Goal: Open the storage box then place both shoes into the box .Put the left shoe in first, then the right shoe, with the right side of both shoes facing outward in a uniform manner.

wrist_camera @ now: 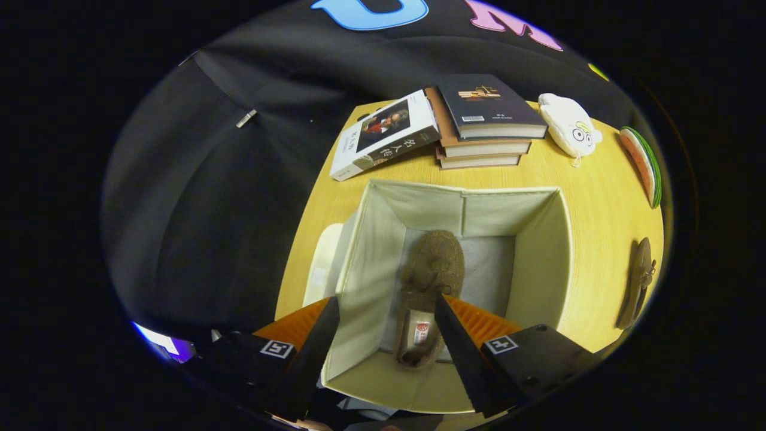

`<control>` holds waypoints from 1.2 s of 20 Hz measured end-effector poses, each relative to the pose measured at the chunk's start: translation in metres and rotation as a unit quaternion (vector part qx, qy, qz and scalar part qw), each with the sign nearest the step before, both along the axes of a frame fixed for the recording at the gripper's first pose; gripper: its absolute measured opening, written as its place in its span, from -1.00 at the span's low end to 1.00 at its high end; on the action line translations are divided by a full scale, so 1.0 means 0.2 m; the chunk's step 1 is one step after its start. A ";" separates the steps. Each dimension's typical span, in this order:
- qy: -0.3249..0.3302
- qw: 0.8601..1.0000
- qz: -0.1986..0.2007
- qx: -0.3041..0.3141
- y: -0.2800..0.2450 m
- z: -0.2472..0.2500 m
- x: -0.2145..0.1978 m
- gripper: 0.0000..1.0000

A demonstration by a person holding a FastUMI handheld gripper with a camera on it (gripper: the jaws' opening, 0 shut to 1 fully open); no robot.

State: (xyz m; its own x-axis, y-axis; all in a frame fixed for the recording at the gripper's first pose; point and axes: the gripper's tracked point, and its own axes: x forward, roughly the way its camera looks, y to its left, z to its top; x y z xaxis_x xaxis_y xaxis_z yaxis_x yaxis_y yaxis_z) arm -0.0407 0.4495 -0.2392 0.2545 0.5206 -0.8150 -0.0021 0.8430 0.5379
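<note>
Non-task stuff on the yellow wood desk (589, 197): far side, stack of three books (488, 129), a fourth book (383, 134) leaning on its left. White plush pouch (568, 129) right of the stack, watermelon-slice item (643, 164) at far right edge.

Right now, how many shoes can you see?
2: one shoe lies inside the box, below the open gripper; the other shoe sits on the table, right of the box.

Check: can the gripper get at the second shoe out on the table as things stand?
Probably yes. The gripper is open over the box, holding nothing; the first shoe lies inside. The second shoe lies on bare table beside the box, nothing over it.
</note>
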 end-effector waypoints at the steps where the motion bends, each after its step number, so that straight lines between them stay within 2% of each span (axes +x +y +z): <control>1: -0.006 1.000 -0.006 0.006 -0.03 0.03 0.01 0.98; 7: -0.063 0.997 -0.044 0.012 -0.40 0.19 0.02 0.97; 10: -0.108 0.993 -0.047 -0.006 -0.68 0.21 0.02 0.98; 17: -0.163 0.984 -0.019 -0.064 -1.46 0.00 -0.15 0.98; 24: -0.124 0.985 -0.048 -0.108 -2.24 -0.33 -0.36 0.97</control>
